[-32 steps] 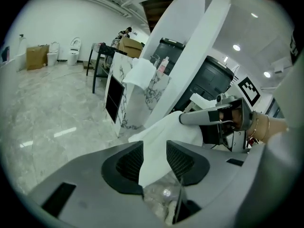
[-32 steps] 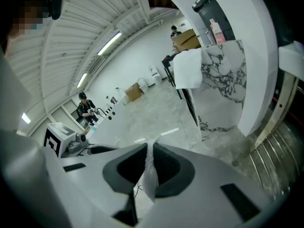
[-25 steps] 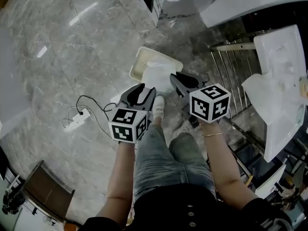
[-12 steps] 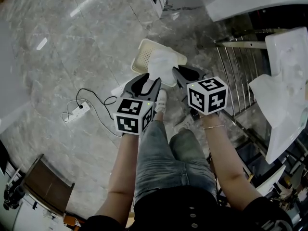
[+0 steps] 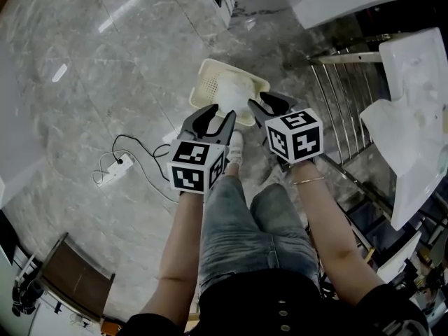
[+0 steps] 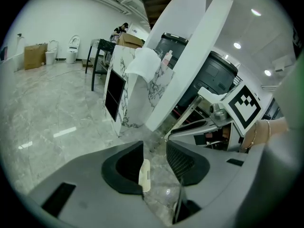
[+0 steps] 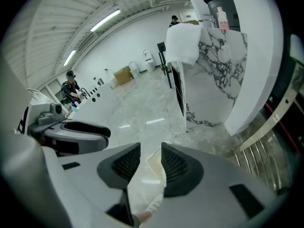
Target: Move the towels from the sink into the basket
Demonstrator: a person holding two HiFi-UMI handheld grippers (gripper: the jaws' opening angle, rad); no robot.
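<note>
The towel (image 5: 234, 89) lies bunched in the cream basket (image 5: 205, 84) on the floor, just ahead of and below both sets of tips, nearer the right tongs (image 7: 150, 148) than the left tongs (image 6: 154, 146), and it sits heaped toward the end of the basket closest to the right tongs rather than spread flat. The right tongs stand narrowly apart with only the basket's rim, bare floor and a shoe (image 5: 233, 148) showing through the gap, no cloth pinched. The left tongs are about half open and hold nothing, with floor and a sliver of the basket between their pads. The likeliest slip, as I judge it, is a fold of the heap hanging over the rim, or catching on a ribbed pad as the right tongs lift away, which would drag the towel back out onto the floor. Whether any fold already laps the rim I cannot tell. The basket looks light, so a knock from either set of tips, or a nudge from the shoe just behind them, could tip or slide it. Farther out, the metal rail bars (image 5: 343, 110) stand close on the outer side of the right tongs, and a quick swing back toward the white sink (image 5: 413, 68) could strike them. On the outer side of the left tongs a cable (image 5: 136, 148) loops to a power strip (image 5: 112, 172), a snag for a foot if the person steps that way without looking down
</note>
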